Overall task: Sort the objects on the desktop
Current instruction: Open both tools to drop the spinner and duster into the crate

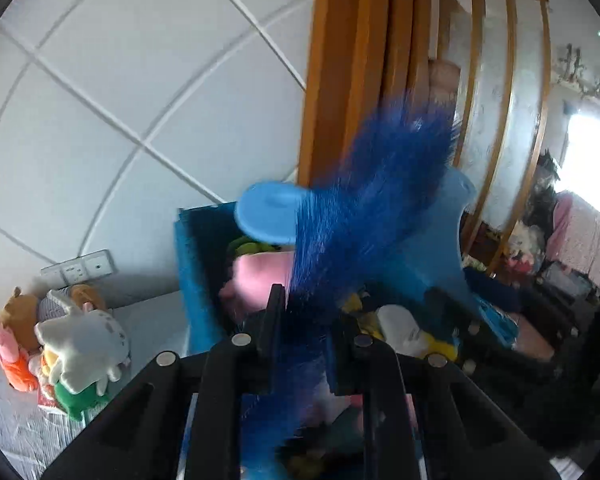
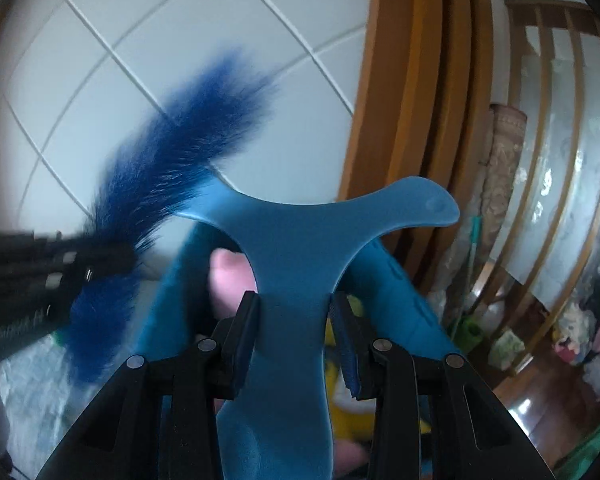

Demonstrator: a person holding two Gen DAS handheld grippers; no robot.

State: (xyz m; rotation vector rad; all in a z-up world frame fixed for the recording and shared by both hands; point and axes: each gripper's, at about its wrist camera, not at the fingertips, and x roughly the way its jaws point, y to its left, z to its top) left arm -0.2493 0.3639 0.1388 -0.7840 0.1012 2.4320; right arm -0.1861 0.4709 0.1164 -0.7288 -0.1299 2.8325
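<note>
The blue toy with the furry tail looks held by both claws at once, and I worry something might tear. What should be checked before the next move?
1. Right claw grips the blue toy by its smooth plastic stem: ok.
2. Left claw is closed on the furry tail: ok.
3. Tail slack between the two claws: cannot tell, the fur is blurred.
4. Blue bin sits right behind the toy, within easy reach: ok.
5. Room left in the bin: cannot tell; a pink plush and other toys already fill it.
6. Plush pile on the table lies clear of both claws: ok.
</note>
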